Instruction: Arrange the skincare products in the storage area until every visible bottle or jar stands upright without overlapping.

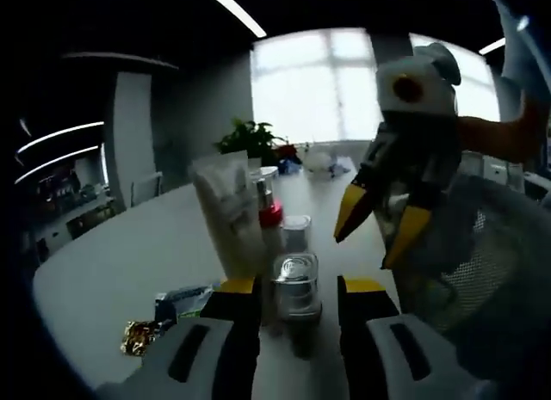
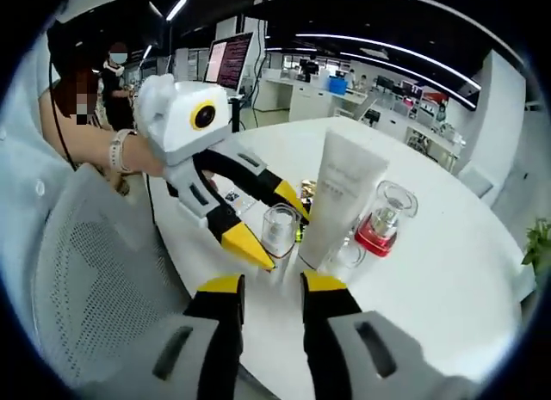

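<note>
On round white table (image 2: 448,271), glossy tube (image 2: 340,198) beside clear jar (image 2: 278,230)

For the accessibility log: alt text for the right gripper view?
The left gripper, jaws open, straddles a clear jar on a white table. Beside it stand a white tube and a red-collared bottle; the right gripper waits open below.

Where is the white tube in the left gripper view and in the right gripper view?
Left gripper view: the white tube stands left of centre, behind the clear jar.
Right gripper view: the white tube stands at centre.
Shared landmark: the red-collared bottle beside it.
</note>
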`<state>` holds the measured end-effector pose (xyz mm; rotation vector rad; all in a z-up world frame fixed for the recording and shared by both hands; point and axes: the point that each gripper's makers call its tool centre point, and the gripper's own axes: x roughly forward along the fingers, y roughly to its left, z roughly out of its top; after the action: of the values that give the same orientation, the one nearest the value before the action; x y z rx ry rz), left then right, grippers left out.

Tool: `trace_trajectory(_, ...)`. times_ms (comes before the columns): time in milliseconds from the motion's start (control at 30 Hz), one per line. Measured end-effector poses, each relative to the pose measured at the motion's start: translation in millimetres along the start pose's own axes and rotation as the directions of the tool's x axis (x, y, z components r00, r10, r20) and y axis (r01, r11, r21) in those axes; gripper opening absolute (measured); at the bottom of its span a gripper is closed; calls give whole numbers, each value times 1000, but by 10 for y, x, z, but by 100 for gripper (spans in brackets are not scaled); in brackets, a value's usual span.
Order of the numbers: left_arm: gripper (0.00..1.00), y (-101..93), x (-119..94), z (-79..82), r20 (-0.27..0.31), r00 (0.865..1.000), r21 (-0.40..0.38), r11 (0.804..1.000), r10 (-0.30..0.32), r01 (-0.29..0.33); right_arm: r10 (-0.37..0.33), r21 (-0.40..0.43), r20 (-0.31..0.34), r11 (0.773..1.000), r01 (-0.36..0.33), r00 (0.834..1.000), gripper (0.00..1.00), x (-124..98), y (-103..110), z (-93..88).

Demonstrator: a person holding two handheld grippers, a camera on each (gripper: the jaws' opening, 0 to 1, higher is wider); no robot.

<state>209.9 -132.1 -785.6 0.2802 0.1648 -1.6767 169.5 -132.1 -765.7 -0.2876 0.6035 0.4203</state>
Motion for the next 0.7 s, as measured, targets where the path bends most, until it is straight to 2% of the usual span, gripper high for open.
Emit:
trace_trajectory(133, 29, -5, -35, -157, -39, 999, -15, 1000, -6, 5, -14, -3, 12, 1000, 14, 1000, 26, -20, -37, 31)
trace_trajectory(300, 25, 20, -50, -377, -121, 992, -40, 999, 25, -30, -18, 12, 8, 1000, 18, 1000, 26, -31, -54, -12)
trace_trajectory(433, 19, 0, -54, -413, -126, 992, -71, 997, 28, -37, -19, 25, 4, 999, 19, 1000, 26, -34, -56, -60)
trace_trajectory(700, 19, 30, -84, -492, -178, 982, -103, 992, 56, -76, -26, 38, -8, 999, 26, 1000, 26, -36, -82, -123)
